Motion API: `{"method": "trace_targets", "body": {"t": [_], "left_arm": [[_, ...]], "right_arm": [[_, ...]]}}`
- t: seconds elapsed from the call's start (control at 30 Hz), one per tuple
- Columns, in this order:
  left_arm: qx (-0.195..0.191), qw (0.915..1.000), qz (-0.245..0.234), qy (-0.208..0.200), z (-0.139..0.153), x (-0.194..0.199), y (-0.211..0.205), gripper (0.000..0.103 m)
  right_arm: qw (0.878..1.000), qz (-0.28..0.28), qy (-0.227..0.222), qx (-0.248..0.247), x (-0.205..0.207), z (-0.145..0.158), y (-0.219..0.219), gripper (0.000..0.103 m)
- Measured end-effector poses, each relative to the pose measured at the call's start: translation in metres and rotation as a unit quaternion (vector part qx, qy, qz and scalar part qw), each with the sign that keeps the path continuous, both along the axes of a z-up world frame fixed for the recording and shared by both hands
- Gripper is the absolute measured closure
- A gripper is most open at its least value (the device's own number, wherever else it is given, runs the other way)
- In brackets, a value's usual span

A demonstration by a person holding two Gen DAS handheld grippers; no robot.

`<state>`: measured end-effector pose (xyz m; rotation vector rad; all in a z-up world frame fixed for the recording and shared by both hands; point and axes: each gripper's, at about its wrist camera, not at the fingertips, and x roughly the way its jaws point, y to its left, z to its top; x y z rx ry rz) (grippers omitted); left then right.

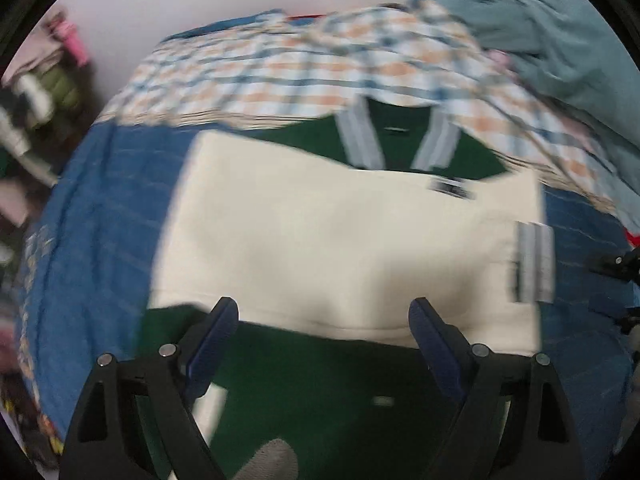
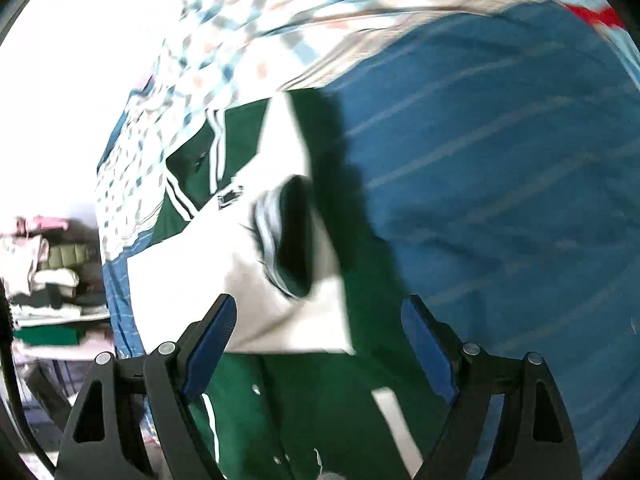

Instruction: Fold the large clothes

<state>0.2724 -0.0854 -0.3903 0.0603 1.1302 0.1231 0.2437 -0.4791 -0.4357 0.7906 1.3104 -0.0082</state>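
Observation:
A green jacket (image 1: 320, 376) with cream sleeves lies flat on a blue bedsheet (image 1: 100, 220). One cream sleeve (image 1: 340, 240) is folded across its chest, with the striped cuff (image 1: 534, 264) at the right. The striped collar (image 1: 360, 136) shows above it. My left gripper (image 1: 323, 320) hovers open over the sleeve's lower edge, with nothing between its fingers. In the right wrist view the same jacket (image 2: 320, 400) lies below, its cream sleeve (image 2: 240, 280) and dark striped cuff (image 2: 288, 236) ahead. My right gripper (image 2: 318, 320) is open and holds nothing.
A checked blanket (image 1: 300, 76) and a grey-green garment (image 1: 540, 32) are bunched at the far side of the bed. Stacked clothes (image 2: 44, 272) sit on a shelf to the left. Bare blue sheet (image 2: 500, 160) spreads to the right of the jacket.

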Motion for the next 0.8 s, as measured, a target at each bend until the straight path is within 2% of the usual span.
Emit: {"method": "trace_targets", "body": {"t": [0.1,0.17,0.2,0.23,0.27,0.3,0.43,0.5,0.57,0.6,0.67,0.73,0.8], "left_arm": [[0.064,0.9964,0.051,-0.02,0.001,0.017,0.046,0.016],[0.11,0.9901,0.085,-0.021,-0.007,0.034,0.078,0.016],[0.126,0.9868,0.1,-0.02,-0.011,0.042,0.095,0.016],[0.139,0.9836,0.114,-0.016,-0.014,0.048,0.112,0.016],[0.142,0.9821,0.123,-0.017,-0.012,0.051,0.123,0.016],[0.14,0.9814,0.13,-0.023,-0.008,0.052,0.134,0.016],[0.138,0.9793,0.141,-0.047,0.009,0.048,0.148,0.016],[0.124,0.9819,0.138,-0.037,0.0,0.052,0.144,0.016],[0.13,0.9834,0.125,-0.019,-0.019,0.065,0.134,0.016],[0.147,0.9826,0.113,-0.003,-0.039,0.073,0.125,0.016],[0.191,0.9752,0.107,0.032,-0.076,0.09,0.123,0.016],[0.221,0.9687,0.103,0.05,-0.114,0.101,0.133,0.014],[0.218,0.9677,0.103,0.073,-0.136,0.108,0.148,0.014]], "right_arm": [[1.0,0.017,0.015,0.005,0.028,-0.015,0.021,0.017],[0.999,0.022,0.036,0.011,0.045,-0.035,0.033,0.017],[0.998,0.025,0.049,0.008,0.052,-0.046,0.041,0.021],[0.998,0.028,0.054,0.004,0.058,-0.054,0.047,0.033],[0.998,0.034,0.059,-0.011,0.064,-0.06,0.055,0.082],[0.997,0.039,0.062,-0.034,0.067,-0.062,0.062,0.092],[0.993,-0.002,-0.003,-0.116,0.062,-0.027,0.056,0.095],[0.992,-0.02,0.003,-0.124,0.061,-0.03,0.044,0.095],[0.992,-0.019,0.036,-0.116,0.067,-0.053,0.036,0.095],[0.993,-0.003,0.049,-0.109,0.072,-0.065,0.036,0.094],[0.994,0.028,0.059,-0.09,0.077,-0.076,0.038,0.093],[0.995,0.04,0.056,-0.071,0.079,-0.072,0.032,0.089],[0.996,0.039,0.054,-0.062,0.073,-0.059,0.016,0.067]]}}
